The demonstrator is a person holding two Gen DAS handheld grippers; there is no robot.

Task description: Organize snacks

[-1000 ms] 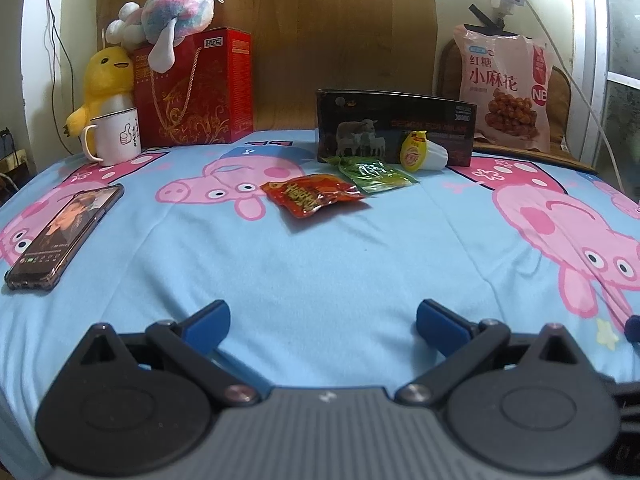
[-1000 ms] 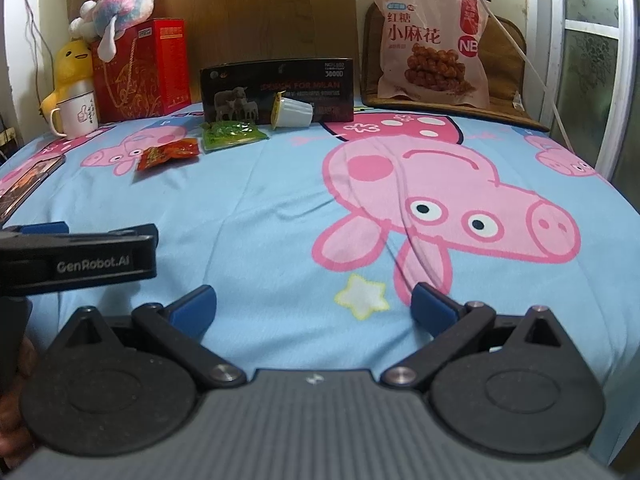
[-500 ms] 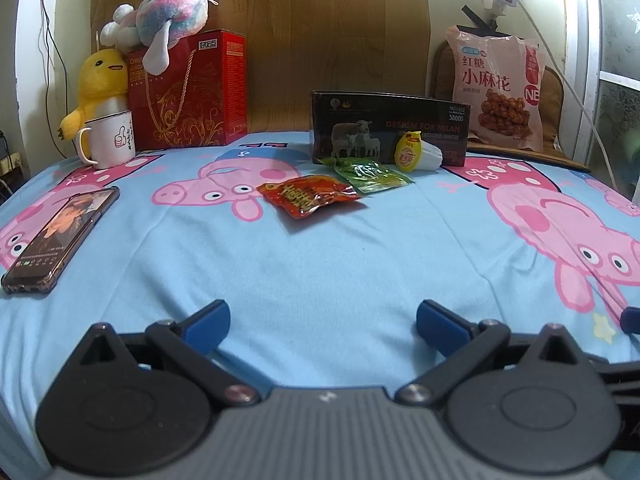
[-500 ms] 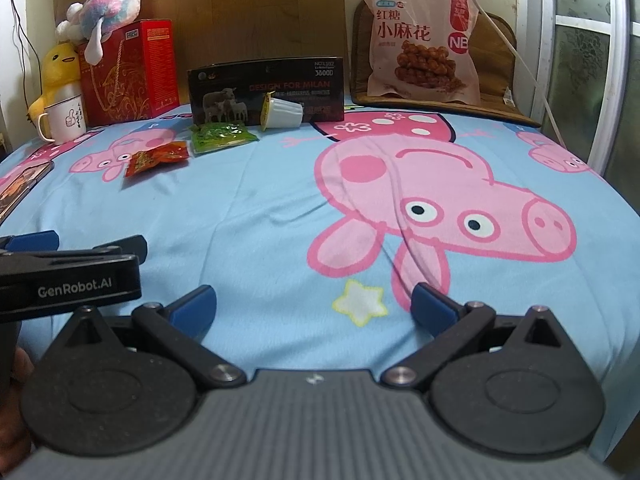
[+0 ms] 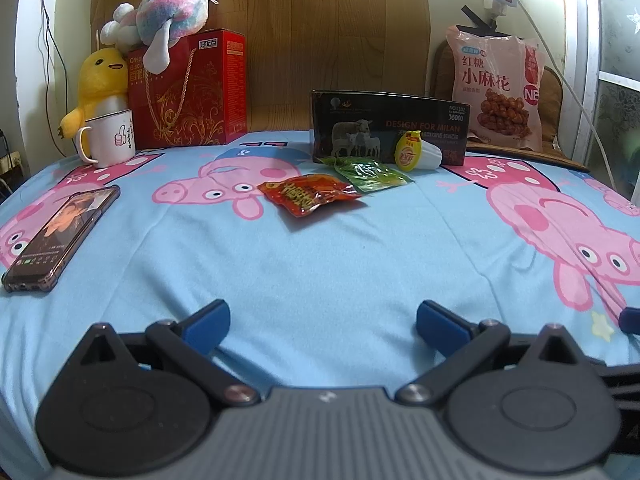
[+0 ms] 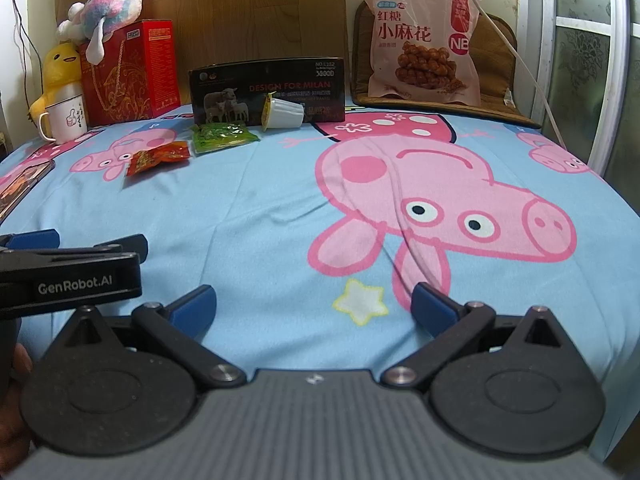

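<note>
Left wrist view, going left to right: nothing's been sorted yet, as far as can be told. A phone [image 5: 60, 236] and mug [image 5: 108, 142] are parked off to the side. The red packet [image 5: 310, 194], green packet [image 5: 370, 172] and jelly cup [image 5: 418, 155] are left loose on the sheet in front of the black box [image 5: 388, 126]; a big bag [image 5: 496, 90] is propped behind. The left gripper [image 5: 322, 320] and right gripper [image 6: 312, 306] are both spread wide, with nothing held, well short of the snacks.

Your left gripper [image 5: 322, 320] and right gripper [image 6: 314, 306] match: blue fingertip pads, black linkage arms with silver screws, round black discs, ribbed grey housing. One side reads "GenRobot.AI".
</note>
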